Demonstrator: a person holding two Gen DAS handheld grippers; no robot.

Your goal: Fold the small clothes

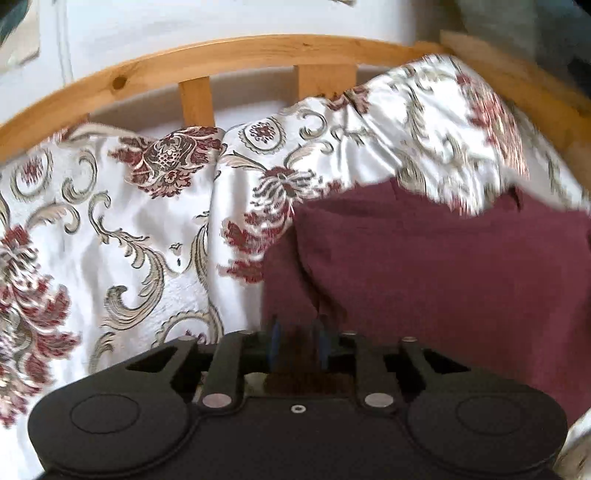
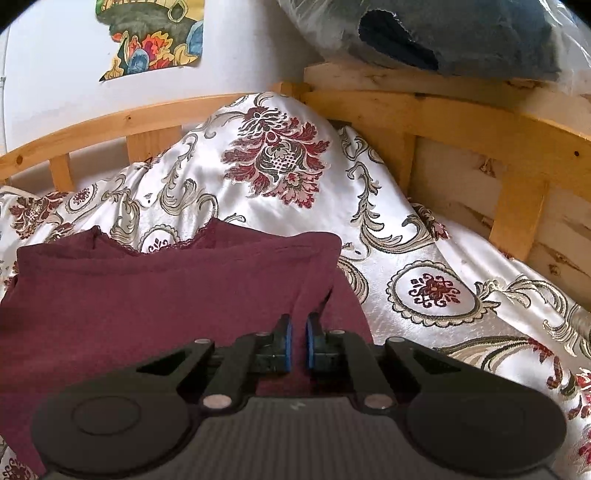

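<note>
- Maroon knit fabric makes up the small garment (image 2: pixel 155 295), which lies spread on a bed; a lace-trimmed neckline shows at its far edge in the right wrist view.
- From the left wrist view the same garment (image 1: pixel 443 277) fills the right half of the frame, with a fold ridge running down toward the gripper.
- The left gripper (image 1: pixel 297 343) sits at the garment's near left edge; its blue-padded fingers (image 1: pixel 275 339) stand a little apart with maroon cloth bunched between them. The picture is blurred, so it cannot be told whether the pads are truly clamped on the cloth.
- The right gripper (image 2: pixel 297 343) rests over the garment's near right corner. Its blue pads (image 2: pixel 287 343) are drawn close together with a narrow gap showing; a fold of the cloth rises just ahead of the tips, but whether any fabric is pinched between them cannot be told.
- Under the garment lies a glossy white bedspread (image 2: pixel 424 258) patterned with dark red flowers and grey-gold scrolls, heaped up into a mound behind the garment.
- A light pine bed frame (image 2: pixel 461 122) with upright slats runs round the far side and the right side of the bed.
- Behind the frame is a white wall (image 2: pixel 55 74) bearing a colourful picture (image 2: pixel 155 37).
- A clear plastic bag holding dark blue cloth (image 2: pixel 461 33) rests on the frame's upper right corner.
</note>
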